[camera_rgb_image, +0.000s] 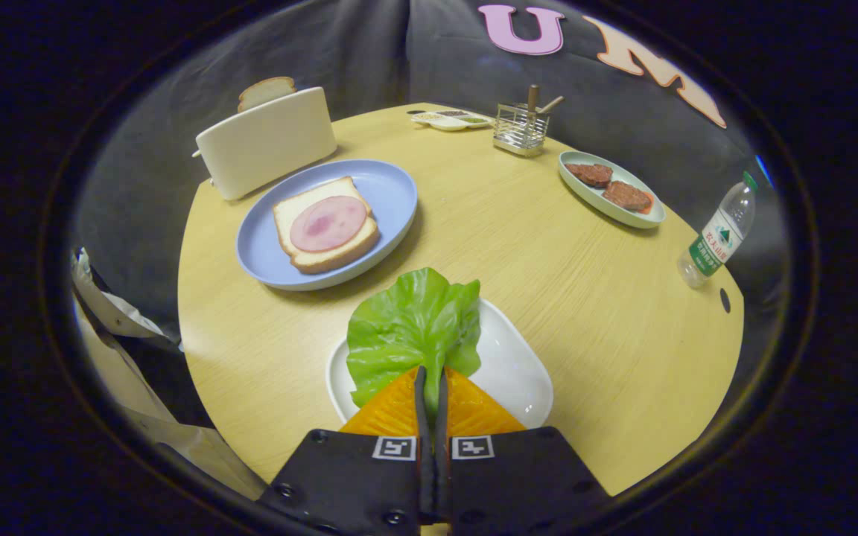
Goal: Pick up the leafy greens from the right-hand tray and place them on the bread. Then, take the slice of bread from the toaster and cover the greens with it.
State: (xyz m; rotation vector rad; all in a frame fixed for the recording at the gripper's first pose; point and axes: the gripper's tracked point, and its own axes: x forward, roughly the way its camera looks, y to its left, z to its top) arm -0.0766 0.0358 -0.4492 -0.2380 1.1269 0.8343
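Pinching the greens (410, 327) right now, as far as I can see: the fingers (431, 398) are nearly closed together with the near edge of the leaf caught in the narrow slit between them. The leaf stands up ahead of the fingers and hangs over the white tray (511, 372); I can't tell if it's fully clear of the tray or resting on the far rim.

So progress-wise I'd call it early. The grab looks made, but nothing has been delivered. The bread (326, 223) sits on the blue plate (392, 190), beyond the fingers and off to the left, with a round slice of ham (328, 222) on top and no green on it yet. That's where the leaf has to go.

Second half is untouched too: the other slice (266, 91) is poking out of the top of the toaster (267, 141), which stands just behind the blue plate at the worktop (548, 253) edge. It needs to come out and go on top once the leaf is down.

Other stuff is well out of the way: a tray of meat patties (609, 186) on the far right, a wire caddy (520, 128) with utensils near the back, a water bottle (718, 237) by the right edge
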